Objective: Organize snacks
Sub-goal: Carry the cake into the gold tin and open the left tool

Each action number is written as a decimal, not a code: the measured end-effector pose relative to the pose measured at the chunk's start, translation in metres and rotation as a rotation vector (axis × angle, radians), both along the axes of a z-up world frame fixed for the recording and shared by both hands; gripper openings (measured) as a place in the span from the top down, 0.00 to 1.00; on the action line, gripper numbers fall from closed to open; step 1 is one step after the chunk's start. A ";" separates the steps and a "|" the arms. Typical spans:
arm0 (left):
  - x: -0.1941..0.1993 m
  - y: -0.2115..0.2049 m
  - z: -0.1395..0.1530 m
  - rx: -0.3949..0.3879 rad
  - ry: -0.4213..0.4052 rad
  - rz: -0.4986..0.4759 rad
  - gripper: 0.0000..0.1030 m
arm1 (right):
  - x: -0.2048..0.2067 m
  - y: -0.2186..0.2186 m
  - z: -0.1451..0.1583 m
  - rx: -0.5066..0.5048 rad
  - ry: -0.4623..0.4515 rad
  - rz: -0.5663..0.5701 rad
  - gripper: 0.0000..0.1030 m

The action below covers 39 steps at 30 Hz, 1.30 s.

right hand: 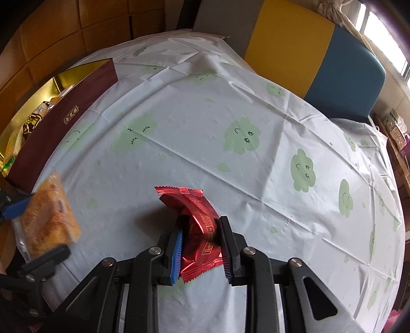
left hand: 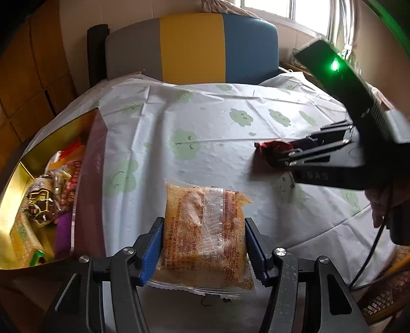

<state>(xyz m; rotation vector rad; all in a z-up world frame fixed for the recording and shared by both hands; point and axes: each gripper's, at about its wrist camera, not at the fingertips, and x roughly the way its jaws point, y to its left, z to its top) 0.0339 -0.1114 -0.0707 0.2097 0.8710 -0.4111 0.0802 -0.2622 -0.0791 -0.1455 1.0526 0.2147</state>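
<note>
My left gripper [left hand: 204,230] is shut on an orange snack pack in clear wrap [left hand: 205,230], held above the table; it also shows blurred in the right wrist view [right hand: 51,217]. My right gripper [right hand: 201,230] is shut on a crumpled red foil snack wrapper [right hand: 197,217], which also shows in the left wrist view [left hand: 271,148] at the tip of the right gripper [left hand: 284,153]. A dark red box with a gold inside [left hand: 89,166] stands at the left and holds several snacks [left hand: 43,199]; it also appears in the right wrist view [right hand: 64,120].
The round table has a pale cloth with green cloud faces [right hand: 230,133]. A chair with grey, yellow and blue back panels [left hand: 192,48] stands at the far side. A window [left hand: 294,10] is behind it. A cable [left hand: 369,258] hangs from the right gripper.
</note>
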 end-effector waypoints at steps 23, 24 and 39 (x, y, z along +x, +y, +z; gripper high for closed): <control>-0.017 0.024 0.051 -0.056 -0.074 0.034 0.41 | -0.009 0.021 -0.007 -0.180 -0.072 0.079 0.74; -0.017 0.025 0.052 -0.058 -0.075 0.036 0.41 | -0.009 0.020 -0.007 -0.174 -0.069 0.075 0.74; -0.013 0.048 0.062 -0.083 -0.066 0.075 0.41 | -0.016 0.028 -0.007 -0.225 -0.095 0.099 0.75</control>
